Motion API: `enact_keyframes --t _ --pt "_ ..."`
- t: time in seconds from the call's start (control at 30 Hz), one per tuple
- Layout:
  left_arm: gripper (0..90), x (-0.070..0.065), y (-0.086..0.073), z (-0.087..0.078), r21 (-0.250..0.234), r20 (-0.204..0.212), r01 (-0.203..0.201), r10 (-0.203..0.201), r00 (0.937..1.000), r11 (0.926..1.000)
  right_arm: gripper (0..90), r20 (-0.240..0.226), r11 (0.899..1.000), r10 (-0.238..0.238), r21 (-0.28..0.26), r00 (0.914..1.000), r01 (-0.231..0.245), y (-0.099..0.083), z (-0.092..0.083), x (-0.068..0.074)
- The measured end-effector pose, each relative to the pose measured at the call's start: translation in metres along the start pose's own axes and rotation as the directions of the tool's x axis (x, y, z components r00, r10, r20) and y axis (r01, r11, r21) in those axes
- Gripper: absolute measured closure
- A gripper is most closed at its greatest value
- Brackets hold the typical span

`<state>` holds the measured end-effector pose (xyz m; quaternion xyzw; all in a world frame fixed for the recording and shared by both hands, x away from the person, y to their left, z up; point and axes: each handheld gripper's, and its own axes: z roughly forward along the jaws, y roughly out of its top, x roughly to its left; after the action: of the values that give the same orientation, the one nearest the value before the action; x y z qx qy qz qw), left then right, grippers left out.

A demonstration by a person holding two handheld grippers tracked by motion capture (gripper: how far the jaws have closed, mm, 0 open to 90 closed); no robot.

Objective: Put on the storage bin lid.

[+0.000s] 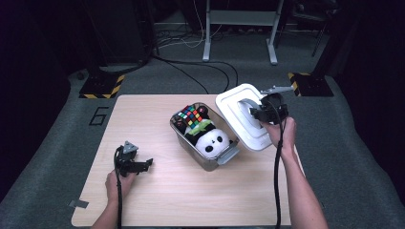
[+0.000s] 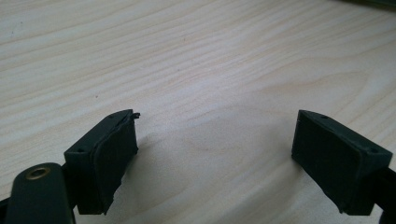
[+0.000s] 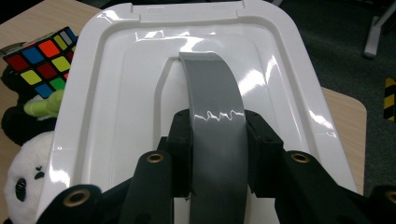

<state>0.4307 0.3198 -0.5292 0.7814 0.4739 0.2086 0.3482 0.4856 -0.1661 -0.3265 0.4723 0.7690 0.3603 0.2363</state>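
Right gripper (image 3: 218, 140) clenched on grey handle (image 3: 212, 88) of white lid (image 1: 242, 116), held right of the box (image 1: 203, 136). Left gripper (image 2: 215, 154) released, left of box on counter (image 1: 157, 191).

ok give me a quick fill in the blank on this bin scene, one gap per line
1. The right gripper is shut on the white lid's grey ____.
2. The left gripper's fingers stand ____ over bare wood.
3. Beside the panda toy, the bin holds a colourful puzzle ____.

Missing words: handle; open; cube
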Motion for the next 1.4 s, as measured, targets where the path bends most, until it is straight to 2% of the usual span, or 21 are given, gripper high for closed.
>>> enact_keyframes --t 0.6,1.0,1.4 --pt "13.7 0.0 0.0 0.0 0.0 0.0 0.0 0.0 1.0 1.0 66.8 -0.07 0.999 -0.038 0.002 0.9968 0.038 0.014 0.019 0.042" --pt "13.7 0.0 0.0 0.0 0.005 0.001 -0.006 0.006 1.0 1.0 66.7 -0.112 0.999 -0.032 0.006 0.9932 0.033 0.02 0.032 0.07" --pt "13.7 0.0 0.0 0.0 0.005 0.001 -0.007 0.007 1.0 1.0 66.7 -0.13 1.0 -0.023 0.001 0.9913 0.023 0.022 0.042 0.093"
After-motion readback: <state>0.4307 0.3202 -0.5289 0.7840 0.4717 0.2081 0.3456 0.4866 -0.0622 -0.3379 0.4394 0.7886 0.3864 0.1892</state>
